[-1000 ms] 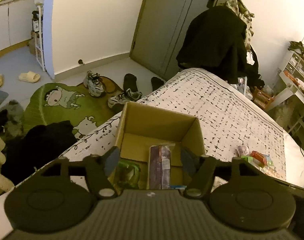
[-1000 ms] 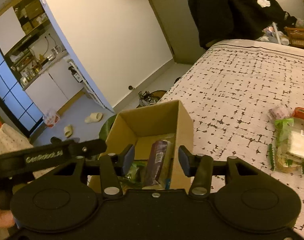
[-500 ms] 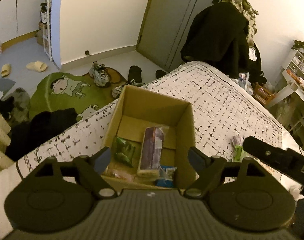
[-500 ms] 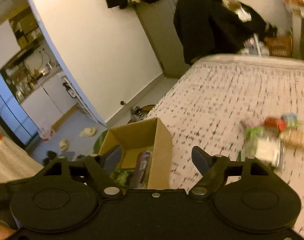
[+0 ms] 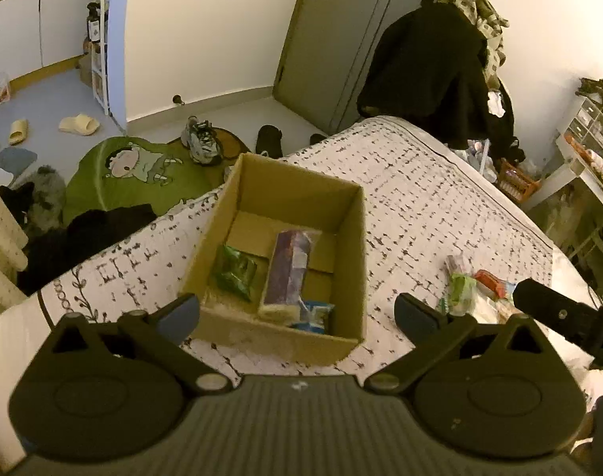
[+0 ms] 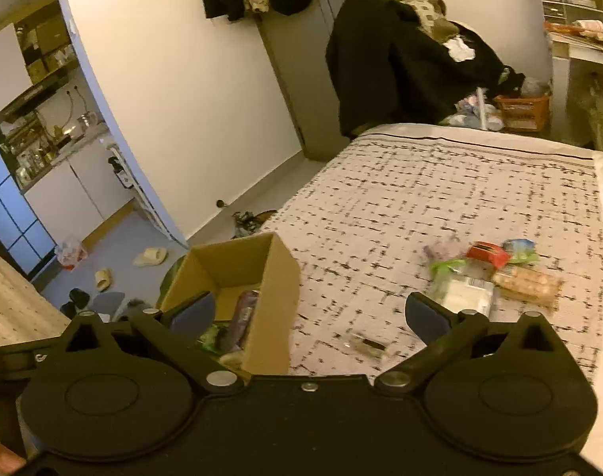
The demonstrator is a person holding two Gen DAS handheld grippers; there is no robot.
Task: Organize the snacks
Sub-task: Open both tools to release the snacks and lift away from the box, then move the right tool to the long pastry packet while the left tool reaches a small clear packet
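Observation:
An open cardboard box (image 5: 353, 238) (image 6: 277, 277) stands on the bed. It holds a purple packet (image 5: 287, 265), a green packet (image 5: 234, 271) and a blue packet (image 5: 315, 315). My left gripper (image 5: 297, 315) is open and empty, above the box's near edge. My right gripper (image 6: 309, 313) is open and empty, right of the box. A pile of loose snacks (image 6: 495, 273) (image 5: 471, 289) lies on the bed to the right: a red packet (image 6: 487, 252), a green-and-white pack (image 6: 460, 287), a biscuit pack (image 6: 527, 281). A small clear wrapper (image 6: 366, 344) lies nearer.
The patterned bedspread (image 6: 440, 190) ends at the left, with shoes (image 5: 200, 144) and a green rug (image 5: 134, 174) on the floor below. Dark coats (image 5: 436, 75) hang by the door. A desk (image 5: 586, 166) stands at the far right.
Both grippers have opened wide and pulled back from the box. The right gripper has swung right, bringing the loose snack pile into view.

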